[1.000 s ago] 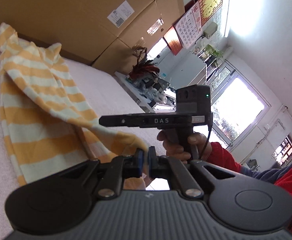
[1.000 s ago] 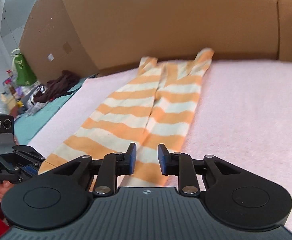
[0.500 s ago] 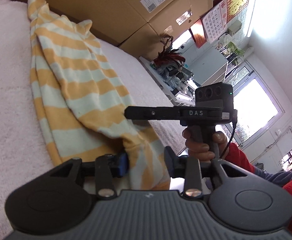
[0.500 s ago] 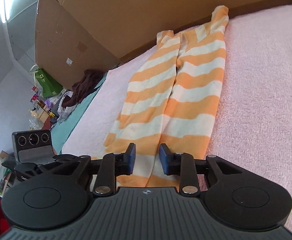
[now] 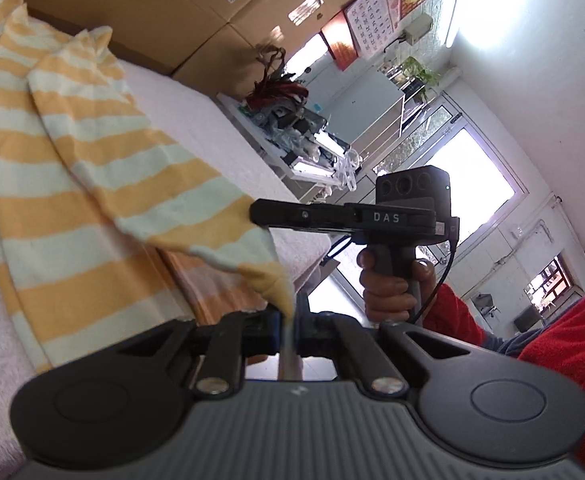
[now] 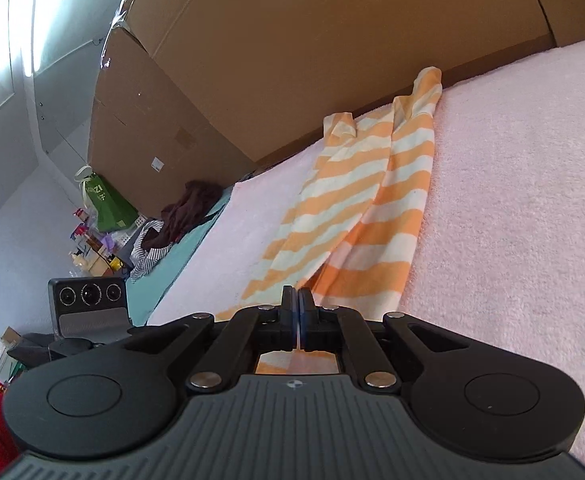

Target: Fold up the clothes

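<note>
An orange-and-white striped garment (image 5: 76, 184) lies lengthwise on a pale pink towel-covered table (image 6: 524, 184); it also shows in the right wrist view (image 6: 356, 216). My left gripper (image 5: 289, 326) is shut on the garment's near corner, lifted off the table. My right gripper (image 6: 297, 320) is shut on the near hem of the upper layer, which is raised. In the left wrist view the right gripper (image 5: 260, 214) reaches sideways and touches the lifted edge.
Large cardboard boxes (image 6: 332, 40) stand along the table's far edge. Dark and striped clothes (image 6: 180, 216) lie on a teal cloth at the left. A cluttered shelf (image 5: 292, 120) and a window are beyond the table's right end.
Both grippers have closed on the garment's near end. The near edge of the upper layer has lifted off the table. The left gripper was open half a second ago.
</note>
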